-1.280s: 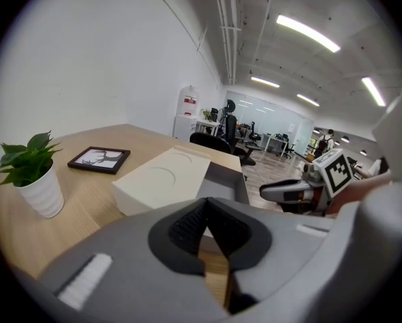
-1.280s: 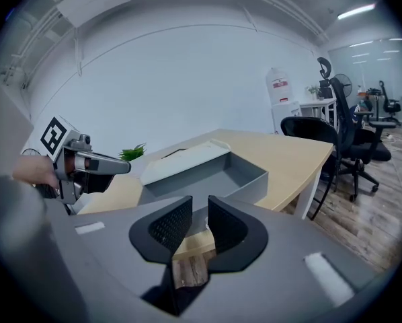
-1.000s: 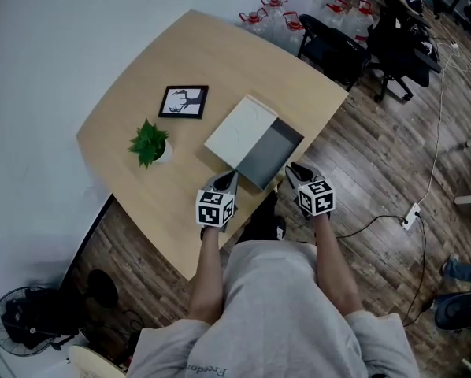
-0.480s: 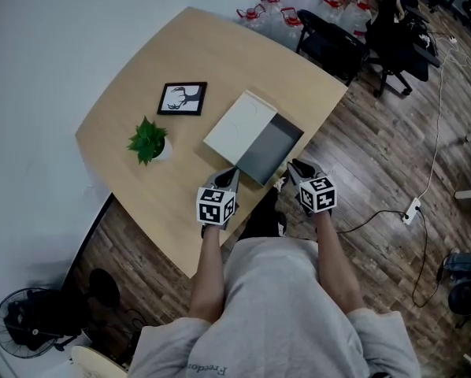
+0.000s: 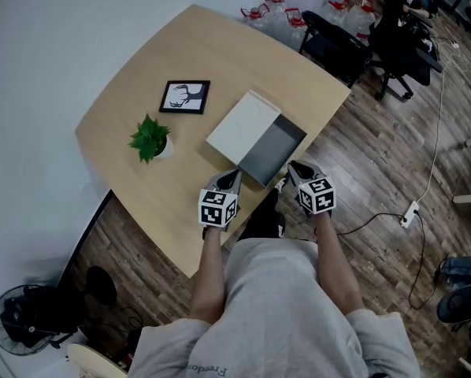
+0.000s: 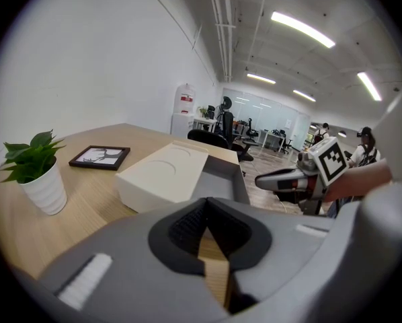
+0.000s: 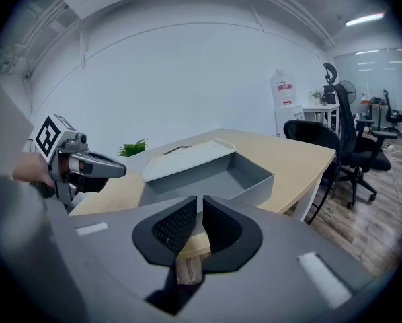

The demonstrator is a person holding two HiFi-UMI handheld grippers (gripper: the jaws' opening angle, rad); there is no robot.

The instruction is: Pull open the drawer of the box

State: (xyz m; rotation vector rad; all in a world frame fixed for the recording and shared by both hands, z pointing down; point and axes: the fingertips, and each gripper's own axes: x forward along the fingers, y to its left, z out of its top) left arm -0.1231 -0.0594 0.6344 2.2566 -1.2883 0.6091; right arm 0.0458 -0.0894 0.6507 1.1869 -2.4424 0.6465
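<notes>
The box (image 5: 237, 127) sits just right of the middle of the head view, on the light wooden surface (image 5: 180, 53) and close to its near right edge. Its grey drawer (image 5: 273, 152) stands pulled out toward the lower right, showing a bare inside. In the left gripper view the pale box (image 6: 162, 173) lies at the centre with the drawer (image 6: 222, 179) open to its right.

The left hand-held gripper (image 5: 226, 183) hangs just below the drawer's near left corner, and from above it is hard to tell whether its tip touches that corner. Its jaws are pressed together with nothing between them, as its own view shows (image 6: 206, 206). The right hand-held gripper (image 5: 297, 172) is just beside the drawer's near right corner, past the surface's edge and over the wooden floor (image 5: 377, 156). Its jaws (image 7: 199, 204) are drawn together too, with only a thin slit between them and nothing in it. Each gripper shows in the other's view, either side of the drawer (image 6: 288, 179) (image 7: 97, 167).

To the left of the box, a small potted plant (image 5: 149, 140) stands apart from it. A black picture frame (image 5: 183, 97) lies flat above the plant. Neither is in the drawer's way.

Black office chairs (image 5: 334, 46) stand at the upper right, off the far edge of the surface. Clear water jugs (image 5: 271, 10) with red handles stand beside them. A cable (image 5: 436, 148) trails across the floor at the right, and a fan (image 5: 23, 321) sits in the lower left corner.
</notes>
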